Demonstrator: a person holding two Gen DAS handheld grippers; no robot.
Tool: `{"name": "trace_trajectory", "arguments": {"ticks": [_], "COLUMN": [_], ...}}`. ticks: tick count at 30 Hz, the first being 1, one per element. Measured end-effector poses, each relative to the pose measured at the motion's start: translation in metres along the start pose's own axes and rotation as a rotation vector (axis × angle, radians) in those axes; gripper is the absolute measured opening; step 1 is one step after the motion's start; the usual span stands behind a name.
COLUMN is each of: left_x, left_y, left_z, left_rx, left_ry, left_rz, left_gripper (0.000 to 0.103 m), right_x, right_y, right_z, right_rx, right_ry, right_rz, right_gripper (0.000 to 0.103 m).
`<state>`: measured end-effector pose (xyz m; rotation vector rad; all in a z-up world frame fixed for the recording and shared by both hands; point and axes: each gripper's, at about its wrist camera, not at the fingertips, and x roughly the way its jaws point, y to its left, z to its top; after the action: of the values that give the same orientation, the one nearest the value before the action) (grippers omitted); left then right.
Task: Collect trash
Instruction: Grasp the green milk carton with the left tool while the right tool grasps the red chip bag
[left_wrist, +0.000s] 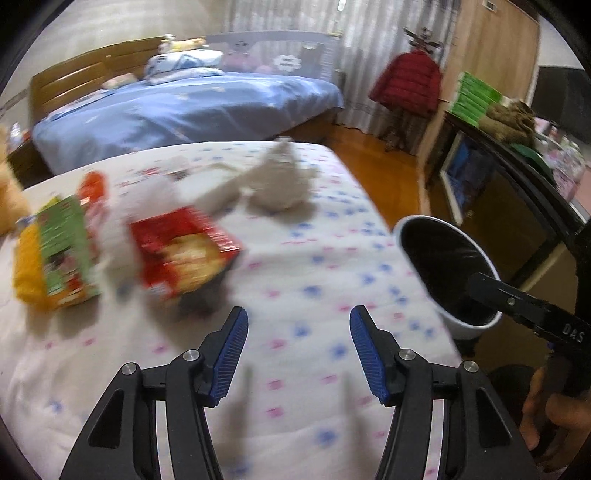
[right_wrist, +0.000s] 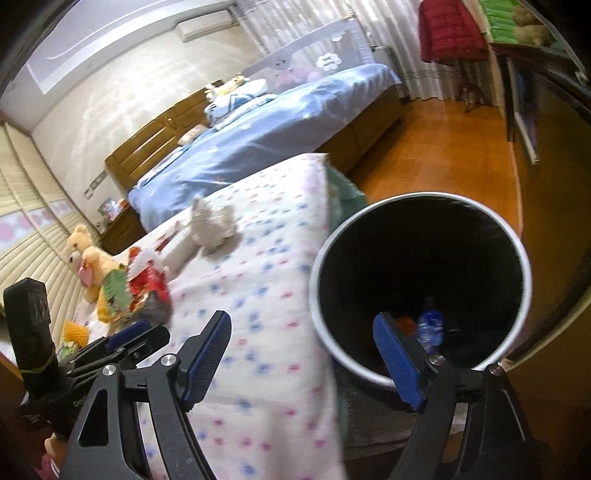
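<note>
Two grippers, left (left_wrist: 298, 354) and right (right_wrist: 301, 360), both spread and empty. Snack wrappers, red (left_wrist: 183, 251) and green (left_wrist: 61, 254), lie far left on the quilt (left_wrist: 295, 266); bin (right_wrist: 421, 284) stands right. I'd approach the red one low, pinching its edge.

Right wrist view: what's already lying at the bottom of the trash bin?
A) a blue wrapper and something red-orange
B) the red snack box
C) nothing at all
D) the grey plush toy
A: down in the dark trash bin a crumpled blue wrapper lies beside a red-orange scrap.
</note>
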<state>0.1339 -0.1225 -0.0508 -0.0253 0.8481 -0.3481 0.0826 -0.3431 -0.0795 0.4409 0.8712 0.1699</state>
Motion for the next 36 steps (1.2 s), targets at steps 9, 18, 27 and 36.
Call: {"name": "trace_trajectory", "arguments": {"ticks": [9,18,27,36], "left_x": [-0.033,-0.048,-0.050,-0.030], "left_y": [0.051,0.085,0.112,0.128], "left_z": [-0.015,-0.021,-0.020,-0.005], "left_rx": [-0.123,-0.205,-0.251,-0.236], "left_ry": [-0.029,-0.039,-0.044,-0.038], "left_rz": [0.077,0.133,0.166,0.168], "left_gripper": [0.057,0.057,0.060,0.062], "right_x": [0.025,0.046,0.064,0.085], "right_y": [0.049,0.092,0.115,0.134], "right_z": [-0.014,-0.022,-0.023,-0.014], "right_rx": [-0.044,-0.099,-0.131,-0.110], "right_ry": [0.053,0.107,0.137,0.154], "right_rz": [0.075,0.130,0.152,0.221], "right_gripper": [0.081,0.081,0.081,0.081]}}
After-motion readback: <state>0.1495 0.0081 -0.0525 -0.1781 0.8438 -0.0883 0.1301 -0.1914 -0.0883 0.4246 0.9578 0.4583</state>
